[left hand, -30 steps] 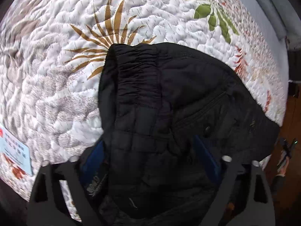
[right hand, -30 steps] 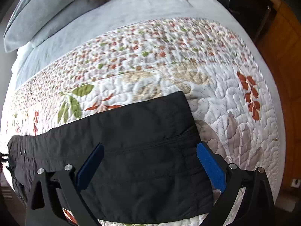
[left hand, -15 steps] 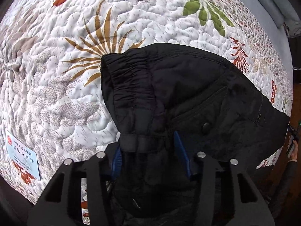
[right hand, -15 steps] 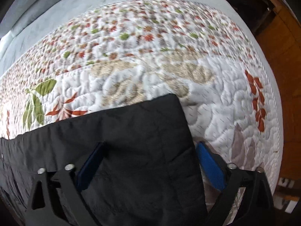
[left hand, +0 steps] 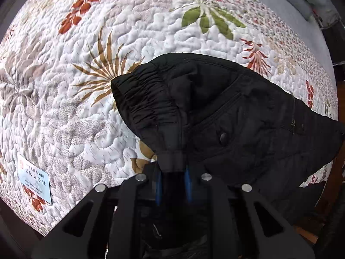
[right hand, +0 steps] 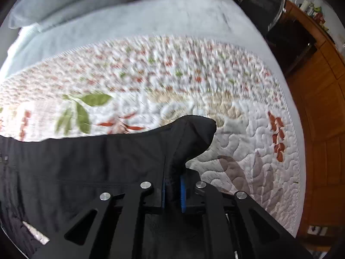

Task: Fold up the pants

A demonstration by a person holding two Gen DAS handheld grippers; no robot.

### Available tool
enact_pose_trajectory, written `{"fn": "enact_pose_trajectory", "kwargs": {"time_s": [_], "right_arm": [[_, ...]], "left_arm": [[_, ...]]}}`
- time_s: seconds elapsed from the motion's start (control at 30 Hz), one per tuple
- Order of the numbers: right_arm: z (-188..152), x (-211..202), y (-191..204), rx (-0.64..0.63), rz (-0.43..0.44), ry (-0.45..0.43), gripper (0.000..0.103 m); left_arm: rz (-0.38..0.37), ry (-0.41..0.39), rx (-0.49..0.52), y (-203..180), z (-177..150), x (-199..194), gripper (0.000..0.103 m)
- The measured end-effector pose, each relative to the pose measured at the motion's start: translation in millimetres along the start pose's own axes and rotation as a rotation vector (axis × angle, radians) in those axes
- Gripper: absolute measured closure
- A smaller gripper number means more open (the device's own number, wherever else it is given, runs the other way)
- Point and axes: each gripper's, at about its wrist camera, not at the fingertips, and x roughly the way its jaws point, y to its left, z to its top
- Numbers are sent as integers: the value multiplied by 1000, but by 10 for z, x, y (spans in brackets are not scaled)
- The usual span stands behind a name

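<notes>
Black quilted pants point(left hand: 226, 116) lie on a floral quilted bedspread point(left hand: 64, 112). In the left wrist view my left gripper point(left hand: 172, 179) is shut on the elastic waistband point(left hand: 148, 101), which is bunched and lifted between the blue pads. A pocket with a snap button point(left hand: 223, 138) shows to the right. In the right wrist view my right gripper point(right hand: 172, 192) is shut on the hem end of the pants leg point(right hand: 194, 138), which is pulled up into a peak. The rest of the leg point(right hand: 75, 168) stretches off to the left.
A light blue card point(left hand: 34, 178) lies on the bedspread at the lower left of the left wrist view. Grey pillows point(right hand: 71, 2) and a grey sheet point(right hand: 151, 17) lie beyond the quilt. A wooden cabinet point(right hand: 323, 112) stands to the right of the bed.
Both grippers have closed from wide open onto the pants: left on the waistband, right on the leg hem. Both ends have bunched and risen off the bedspread.
</notes>
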Motion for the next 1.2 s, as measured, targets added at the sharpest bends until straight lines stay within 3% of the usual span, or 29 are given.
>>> {"fn": "enact_pose_trajectory", "kwargs": {"time_s": [0.37,0.6,0.77,0.93,1.2], "right_arm": [[-585,-902,83,-47,137,-174,94],[-1092,-1327,105,-64,173,-246,94],[-1673,-1636,-8,-42,192,-318,94],[-2368,-1732,-278,42,181,-362,94],[-3434,-1647,-643,247,277,-429,94]], "left_arm": [[-104,-252,152,-180,-444,-509,91],[-192,-381,261,-224,-1060,-856,91],[-267,-447,305,-124,-1526,-937,91],[-335,-495,285,139,-1992,-900,91],[-453,-540,164,652,-2686,-647,89]]}}
